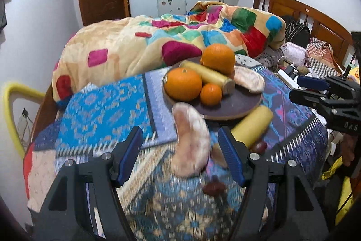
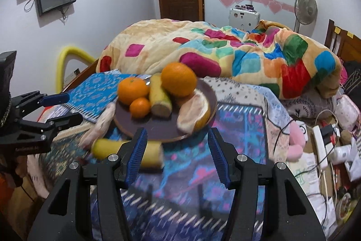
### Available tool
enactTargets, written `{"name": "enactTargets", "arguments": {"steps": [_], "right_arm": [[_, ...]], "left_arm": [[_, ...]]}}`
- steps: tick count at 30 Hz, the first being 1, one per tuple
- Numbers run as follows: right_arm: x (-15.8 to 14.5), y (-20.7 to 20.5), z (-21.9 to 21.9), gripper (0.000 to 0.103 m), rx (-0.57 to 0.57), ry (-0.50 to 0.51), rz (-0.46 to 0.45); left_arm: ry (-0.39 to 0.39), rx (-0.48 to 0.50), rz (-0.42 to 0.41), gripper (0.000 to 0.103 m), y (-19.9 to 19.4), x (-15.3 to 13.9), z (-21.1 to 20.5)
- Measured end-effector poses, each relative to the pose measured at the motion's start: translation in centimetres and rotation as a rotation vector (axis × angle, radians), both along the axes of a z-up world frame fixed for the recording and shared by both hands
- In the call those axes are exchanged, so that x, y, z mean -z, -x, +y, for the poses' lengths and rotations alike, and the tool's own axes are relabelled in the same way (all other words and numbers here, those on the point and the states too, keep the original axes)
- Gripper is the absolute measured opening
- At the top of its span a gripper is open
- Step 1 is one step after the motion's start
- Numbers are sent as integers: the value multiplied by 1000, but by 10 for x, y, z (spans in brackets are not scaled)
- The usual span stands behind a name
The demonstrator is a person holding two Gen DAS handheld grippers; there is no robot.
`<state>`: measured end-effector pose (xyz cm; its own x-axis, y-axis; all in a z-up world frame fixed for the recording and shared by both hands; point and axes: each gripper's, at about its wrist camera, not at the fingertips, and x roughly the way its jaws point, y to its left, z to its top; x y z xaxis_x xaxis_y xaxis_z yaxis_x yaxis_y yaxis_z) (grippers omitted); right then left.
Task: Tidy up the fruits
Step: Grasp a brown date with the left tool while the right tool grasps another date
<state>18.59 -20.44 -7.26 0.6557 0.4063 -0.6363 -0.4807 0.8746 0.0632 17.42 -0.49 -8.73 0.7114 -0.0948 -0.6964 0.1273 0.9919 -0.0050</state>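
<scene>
Left wrist view: the left gripper [image 1: 180, 150] stands wide at lower centre, gripping nothing; a pink pomelo wedge [image 1: 191, 141] lies on the patterned bedspread [image 1: 101, 105] between its fingers, blurred. The plate [image 1: 225, 110] of oranges sits above it.

Right wrist view: the right gripper [image 2: 177, 155] is partly spread and empty; a yellow cylinder [image 2: 126, 148] lies behind its left finger, the plate [image 2: 158, 130] just above

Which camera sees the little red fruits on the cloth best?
The left wrist view: two small dark red fruits lie near its gripper's right finger, blurred but visible. In the right wrist view I cannot find them; that area by the yellow piece is blurred.
</scene>
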Motion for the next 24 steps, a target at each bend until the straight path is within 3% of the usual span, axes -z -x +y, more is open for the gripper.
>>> {"name": "enactTargets", "arguments": {"steps": [14,20,24], "right_arm": [[45,27,37,51,-78,-13,68],[58,19,47,24,-90,3,91],[58,25,49,20,-102,10,73]], "left_arm": [[55,-1,29,69,38,24,6],[64,2,20,65,42,26,4],[69,24,31,57,44,30,-3]]}}
